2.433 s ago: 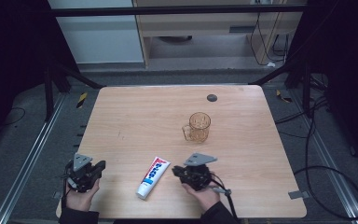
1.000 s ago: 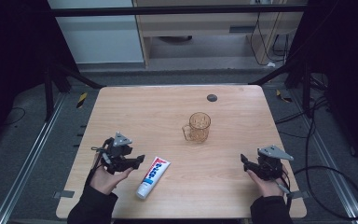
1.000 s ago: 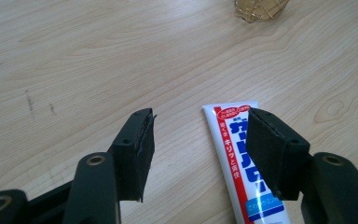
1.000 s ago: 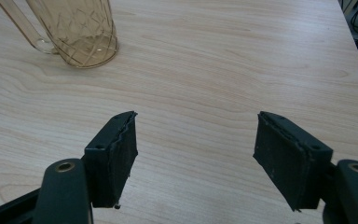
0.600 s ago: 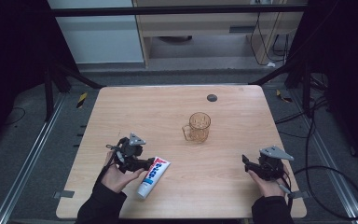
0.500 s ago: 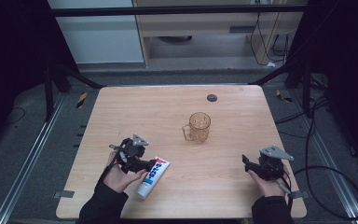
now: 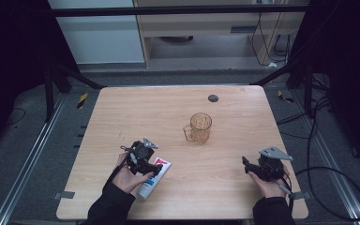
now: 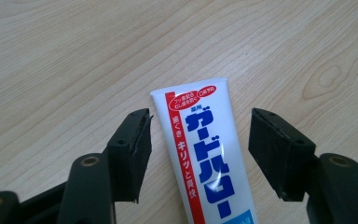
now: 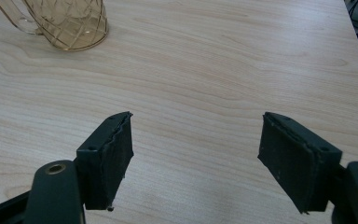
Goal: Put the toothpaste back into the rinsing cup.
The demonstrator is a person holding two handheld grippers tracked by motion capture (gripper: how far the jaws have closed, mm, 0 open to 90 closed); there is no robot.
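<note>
A white toothpaste tube (image 7: pixel 146 187) with blue and red print lies flat near the table's front edge, left of centre. My left gripper (image 7: pixel 155 169) hangs low over its crimped end. In the left gripper view the tube (image 8: pixel 205 154) runs between the two wide-apart jaws of the left gripper (image 8: pixel 203 122), and neither pad touches it. My right gripper (image 7: pixel 245 164) rests at the front right, open, with only bare wood between the jaws of the right gripper (image 9: pixel 196 128).
An amber glass mug (image 7: pixel 200 126) with a handle stands upright near the middle of the wooden table (image 7: pixel 136 112); the mug (image 9: pixel 70 23) sits far ahead of my right jaws. A small dark disc (image 7: pixel 213 98) lies near the far edge.
My left hand has come right and down from the front left corner until its jaws straddle the tube's end. My right hand left the tube earlier for the front right, where it has stayed.
</note>
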